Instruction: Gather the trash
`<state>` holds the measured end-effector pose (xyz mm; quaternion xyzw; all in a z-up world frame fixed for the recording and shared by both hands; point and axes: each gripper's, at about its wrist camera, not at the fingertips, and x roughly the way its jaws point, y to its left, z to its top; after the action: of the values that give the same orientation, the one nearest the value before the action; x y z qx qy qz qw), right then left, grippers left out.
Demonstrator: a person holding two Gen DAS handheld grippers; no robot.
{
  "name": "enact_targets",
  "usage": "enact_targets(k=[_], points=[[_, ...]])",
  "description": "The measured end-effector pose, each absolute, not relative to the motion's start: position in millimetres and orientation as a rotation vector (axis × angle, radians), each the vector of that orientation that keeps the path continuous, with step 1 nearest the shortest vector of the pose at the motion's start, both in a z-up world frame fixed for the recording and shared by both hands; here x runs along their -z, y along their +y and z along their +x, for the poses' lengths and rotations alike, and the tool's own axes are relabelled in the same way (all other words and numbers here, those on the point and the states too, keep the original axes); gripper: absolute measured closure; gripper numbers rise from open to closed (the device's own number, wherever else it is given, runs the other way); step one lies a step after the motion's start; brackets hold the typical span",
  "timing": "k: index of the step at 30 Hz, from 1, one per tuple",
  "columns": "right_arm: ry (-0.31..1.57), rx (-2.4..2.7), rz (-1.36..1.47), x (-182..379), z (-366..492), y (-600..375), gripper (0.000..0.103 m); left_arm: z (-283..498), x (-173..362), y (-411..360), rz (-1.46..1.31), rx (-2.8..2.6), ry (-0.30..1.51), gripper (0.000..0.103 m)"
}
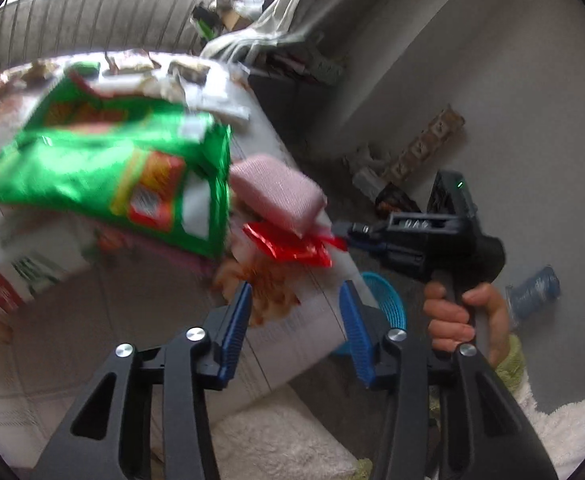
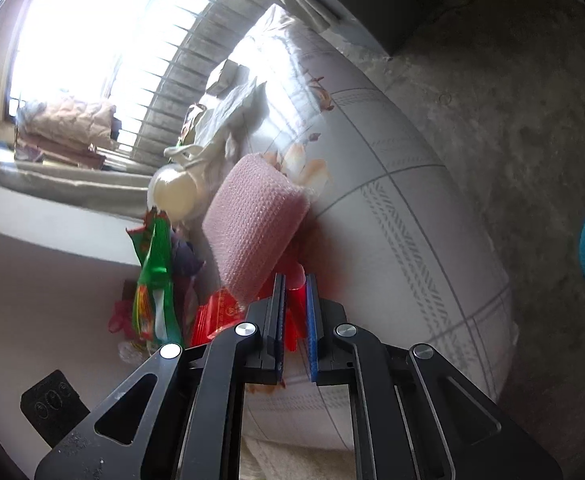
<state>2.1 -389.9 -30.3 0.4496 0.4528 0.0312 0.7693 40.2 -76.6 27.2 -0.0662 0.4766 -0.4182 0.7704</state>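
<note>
Collection looks to be early, by my reading. The table under a pale floral cloth (image 1: 300, 332) still carries plenty of litter, and the round blue mesh basket (image 1: 388, 300) on the floor, probably the bin, shows nothing I can make out inside from either view.

Right gripper (image 2: 295, 292): jaws nearly together, pinching the corner of a crinkled red foil wrapper (image 2: 216, 316). In the left wrist view the same gripper (image 1: 342, 236) comes in from 3 o'clock, with its tips on the wrapper (image 1: 292, 246), a hand (image 1: 464, 316) on the grip. Wrapper looks still on the cloth, not yet lifted clear.

Left gripper (image 1: 296, 300): blue pads parted, nothing between them; poised over the cloth at about 6 o'clock of the red wrapper.

Left to do, as I judge it:
- large glossy green snack bag with red and yellow panel (image 1: 112, 176), blurred, at 9 o'clock of the wrapper
- pink bubble-wrap roll (image 1: 280, 196), lying on the wrapper's upper edge, at 12 o'clock
- assorted pale packets and paper scraps (image 1: 160, 68) at the far end of the table
- a blue can-like thing (image 1: 534, 292) and debris on the grey floor

The red wrapper is thin, shiny, creased, and partly pinned under the pink roll; pulling it may drag the roll along.
</note>
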Motion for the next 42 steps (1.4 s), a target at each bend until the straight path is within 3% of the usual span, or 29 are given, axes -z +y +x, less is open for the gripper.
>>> enact_targets(k=[15, 18, 23, 30, 32, 34, 36, 42], points=[[1.057, -0.150, 1.029, 57.1, -28.7, -351.0, 0.096, 40.6, 30.8, -86.5, -0.228, 0.839, 1.198, 0.063], [1.043, -0.131, 0.999, 52.6, -27.5, -349.9, 0.096, 42.8, 34.1, -89.7, -0.230, 0.830, 1.216, 0.072], [1.030, -0.118, 0.972, 49.3, -22.1, -344.0, 0.096, 42.8, 37.6, -85.5, -0.226, 0.842, 1.234, 0.078], [1.018, -0.094, 0.903, 44.2, -18.0, -335.1, 0.095, 41.0, 42.1, -80.9, -0.227, 0.827, 1.256, 0.098], [1.015, -0.082, 0.865, 38.9, -17.0, -333.5, 0.090, 37.8, 43.0, -76.7, -0.229, 0.825, 1.251, 0.099], [1.011, -0.060, 0.809, 32.1, -15.3, -332.7, 0.078, 36.7, 41.7, -75.0, -0.226, 0.825, 1.242, 0.100], [0.998, -0.028, 0.741, 21.6, -12.8, -333.5, 0.052, 36.7, 41.9, -73.2, -0.219, 0.822, 1.233, 0.100], [0.916, 0.020, 0.485, -15.9, 7.4, -326.9, 0.032, 38.2, 39.8, -68.7, -0.209, 0.824, 1.231, 0.100]])
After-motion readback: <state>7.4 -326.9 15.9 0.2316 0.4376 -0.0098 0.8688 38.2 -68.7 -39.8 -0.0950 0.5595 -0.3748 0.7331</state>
